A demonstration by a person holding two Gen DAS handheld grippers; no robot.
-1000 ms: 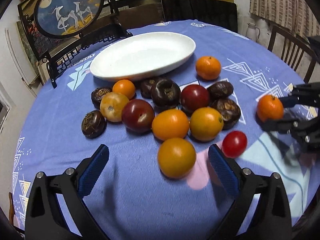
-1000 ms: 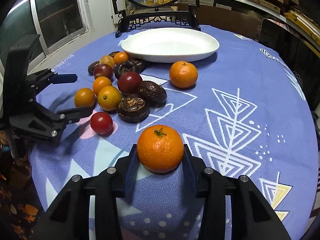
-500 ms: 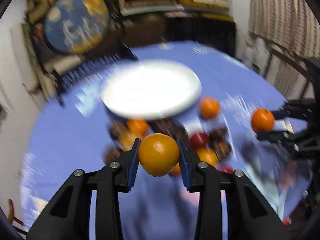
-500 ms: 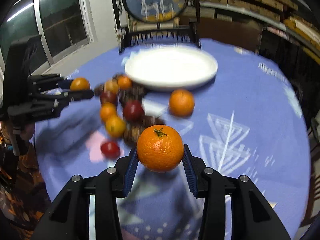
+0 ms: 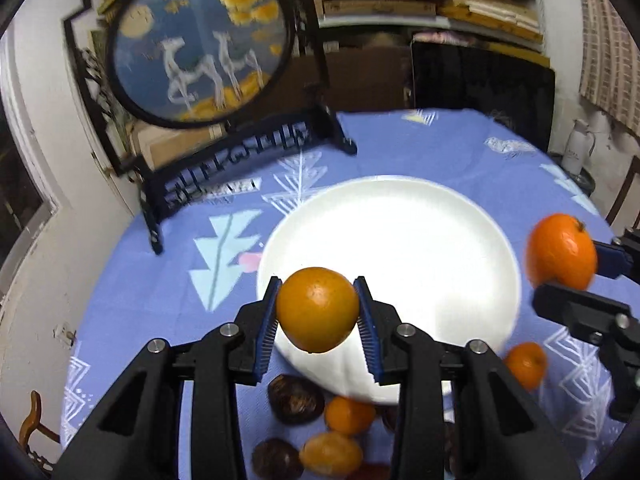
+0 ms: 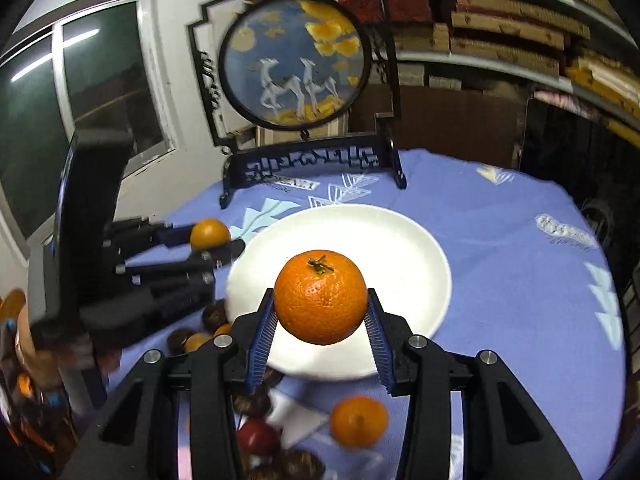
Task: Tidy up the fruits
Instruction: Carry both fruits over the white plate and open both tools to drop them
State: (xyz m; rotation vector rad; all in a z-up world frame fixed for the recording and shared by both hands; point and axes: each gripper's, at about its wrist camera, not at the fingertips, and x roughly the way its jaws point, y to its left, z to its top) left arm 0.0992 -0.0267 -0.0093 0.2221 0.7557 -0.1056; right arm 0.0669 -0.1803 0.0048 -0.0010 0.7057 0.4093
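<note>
My left gripper (image 5: 317, 312) is shut on a smooth orange-yellow tomato (image 5: 317, 309), held in the air over the near left rim of the white plate (image 5: 420, 240). The right gripper (image 6: 321, 312) is shut on a stemmed mandarin (image 6: 320, 297), lifted above the near part of the same plate (image 6: 400, 248). Each gripper shows in the other's view: the right one with its mandarin (image 5: 562, 251) at the plate's right, the left one with its tomato (image 6: 209, 233) at the plate's left. The plate holds nothing.
Loose fruit lies on the blue cloth below the grippers: a mandarin (image 6: 359, 421), a red tomato (image 6: 257, 435), dark wrinkled fruits (image 5: 295, 399) and orange ones (image 5: 349, 415). A round painted screen on a black stand (image 6: 294, 64) stands behind the plate. Chairs ring the table.
The left gripper closed on the orange-yellow tomato and lifted it. Both grippers rose and moved forward from the fruit pile to above the plate, the right one still holding its mandarin.
</note>
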